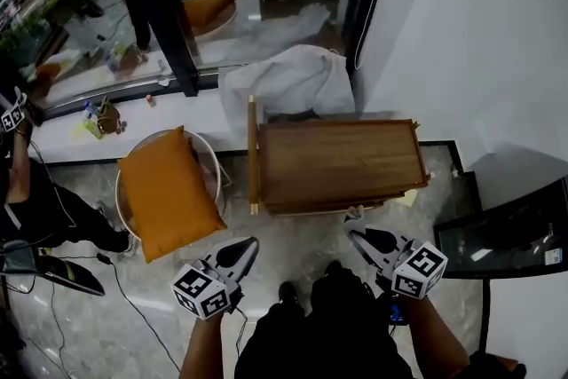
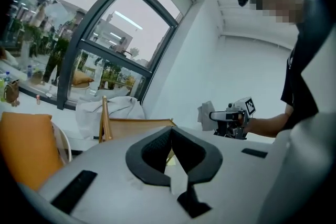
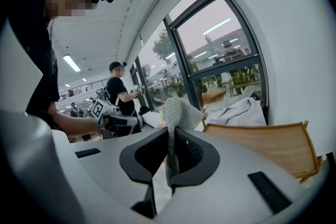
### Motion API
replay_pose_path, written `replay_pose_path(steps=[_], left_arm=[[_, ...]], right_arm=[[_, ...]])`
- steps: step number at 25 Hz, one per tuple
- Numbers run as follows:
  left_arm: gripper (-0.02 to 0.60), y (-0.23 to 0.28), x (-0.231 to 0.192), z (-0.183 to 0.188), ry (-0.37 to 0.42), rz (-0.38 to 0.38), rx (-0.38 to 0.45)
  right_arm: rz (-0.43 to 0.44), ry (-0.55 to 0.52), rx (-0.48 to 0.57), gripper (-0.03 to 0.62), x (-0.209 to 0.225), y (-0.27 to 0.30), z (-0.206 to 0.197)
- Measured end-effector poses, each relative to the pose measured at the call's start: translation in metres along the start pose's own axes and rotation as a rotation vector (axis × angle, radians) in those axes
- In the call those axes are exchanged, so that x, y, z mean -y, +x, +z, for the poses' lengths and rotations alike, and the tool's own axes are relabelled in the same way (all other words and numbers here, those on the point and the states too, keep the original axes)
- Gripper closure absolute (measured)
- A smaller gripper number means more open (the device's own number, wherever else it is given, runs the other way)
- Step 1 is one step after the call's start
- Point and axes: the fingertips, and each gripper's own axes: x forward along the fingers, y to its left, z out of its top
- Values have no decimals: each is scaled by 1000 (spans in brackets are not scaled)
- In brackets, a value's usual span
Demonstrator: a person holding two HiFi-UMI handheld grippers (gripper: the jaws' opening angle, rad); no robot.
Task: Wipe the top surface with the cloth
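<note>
Head view: the left hand-held gripper [image 1: 250, 244] and right hand-held gripper [image 1: 357, 235] are held near the wooden desk [image 1: 342, 157]. What the right one carries is hard to make out here.

Left gripper view: jaws together, nothing between them.

Right gripper view: jaws clamped on the grey knitted cloth [image 3: 178, 110], which is bunched above them with the desk beyond.

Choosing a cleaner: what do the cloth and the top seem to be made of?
The cloth: grey knitted or woven fabric, judging by its open, nubbly weave. The top: wood or wood veneer, brown with long grain streaks, fairly matte; can't tell which.
</note>
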Motion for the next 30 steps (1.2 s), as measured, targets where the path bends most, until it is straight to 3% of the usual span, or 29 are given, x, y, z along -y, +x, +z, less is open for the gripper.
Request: replay_pose_path(steps=[4, 7, 12, 17, 19, 22, 25, 30], left_arm=[[571, 34, -38, 15, -22, 39, -32], [571, 61, -65, 27, -36, 94, -53], [571, 109, -100, 46, -82, 180, -159], [571, 145, -132, 76, -211, 211, -140], [571, 151, -141, 78, -254, 243, -167], [571, 157, -150, 70, -299, 263, -234], [571, 164, -158, 65, -351, 225, -267], [571, 185, -181, 63, -358, 137, -311]], right_arm=[[-63, 40, -82, 559, 62, 37, -4], [-38, 101, -88, 559, 103, 72, 1], [106, 127, -92, 559, 151, 133, 34], [255, 57, -162, 558, 175, 196, 50], [296, 32, -200, 557, 176, 218, 50], [283, 124, -238, 559, 185, 248, 44], [242, 245, -262, 559, 194, 277, 34], [145, 390, -324, 559, 207, 330, 3]])
